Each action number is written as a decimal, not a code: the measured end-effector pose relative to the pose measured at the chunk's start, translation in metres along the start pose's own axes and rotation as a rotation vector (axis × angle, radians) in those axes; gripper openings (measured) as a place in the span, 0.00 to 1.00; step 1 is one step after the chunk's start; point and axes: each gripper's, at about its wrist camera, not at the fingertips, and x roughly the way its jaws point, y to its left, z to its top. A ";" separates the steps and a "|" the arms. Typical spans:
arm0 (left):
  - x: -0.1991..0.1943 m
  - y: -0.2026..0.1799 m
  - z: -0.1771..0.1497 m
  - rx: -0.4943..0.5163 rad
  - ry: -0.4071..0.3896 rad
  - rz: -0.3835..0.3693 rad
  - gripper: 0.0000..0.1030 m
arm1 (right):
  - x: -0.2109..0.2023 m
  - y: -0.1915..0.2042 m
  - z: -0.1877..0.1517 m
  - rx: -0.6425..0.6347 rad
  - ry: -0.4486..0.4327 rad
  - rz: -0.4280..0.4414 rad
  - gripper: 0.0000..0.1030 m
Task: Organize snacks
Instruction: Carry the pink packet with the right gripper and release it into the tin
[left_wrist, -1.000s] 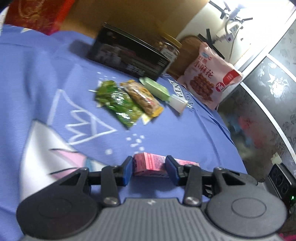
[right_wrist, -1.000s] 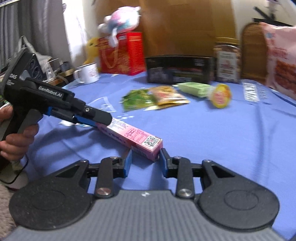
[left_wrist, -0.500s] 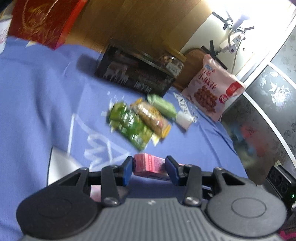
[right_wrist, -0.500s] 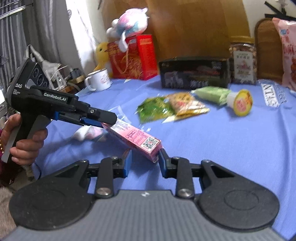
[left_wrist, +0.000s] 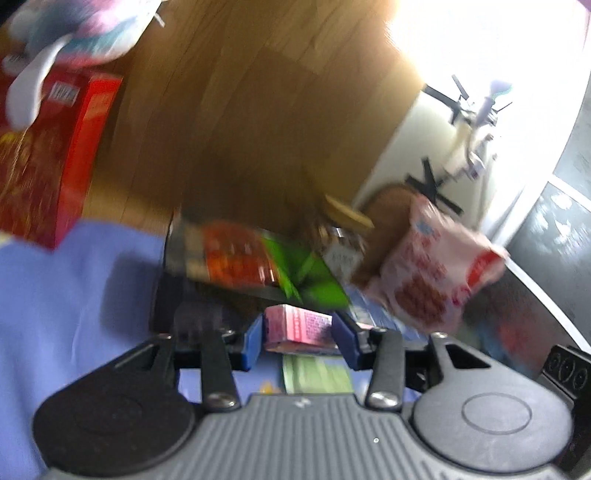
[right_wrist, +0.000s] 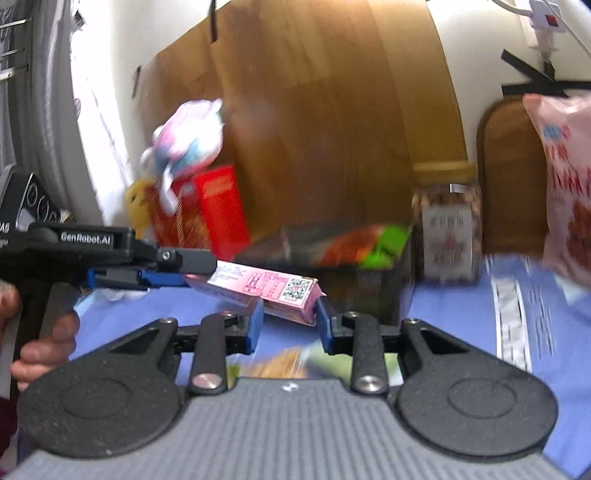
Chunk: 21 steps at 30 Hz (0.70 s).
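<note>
A long pink snack box hangs in the air, held at both ends. My left gripper has its blue pads on one end, and its jaws are opening slightly. My right gripper is shut on the other end of the pink box, near its QR code. In the right wrist view the left gripper comes in from the left, with a hand on its handle. Just behind the pink box stands a black box with blurred red and green packets in it.
A blue cloth covers the table. A light green packet lies below the grippers. At the back stand a nut jar, a big pink bag, a red box and a plush toy.
Both grippers rose and moved across the table toward the black box, carrying the pink box between them. The loose packets on the cloth have slid under the grippers.
</note>
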 end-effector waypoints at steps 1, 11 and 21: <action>0.009 0.003 0.009 -0.001 -0.009 0.006 0.39 | 0.011 -0.005 0.007 -0.003 -0.009 -0.006 0.33; 0.077 0.021 0.033 0.066 -0.040 0.154 0.44 | 0.062 -0.048 0.016 0.081 -0.111 -0.064 0.41; 0.035 -0.004 -0.005 0.096 -0.029 0.135 0.44 | 0.037 -0.076 0.021 0.219 -0.150 -0.120 0.41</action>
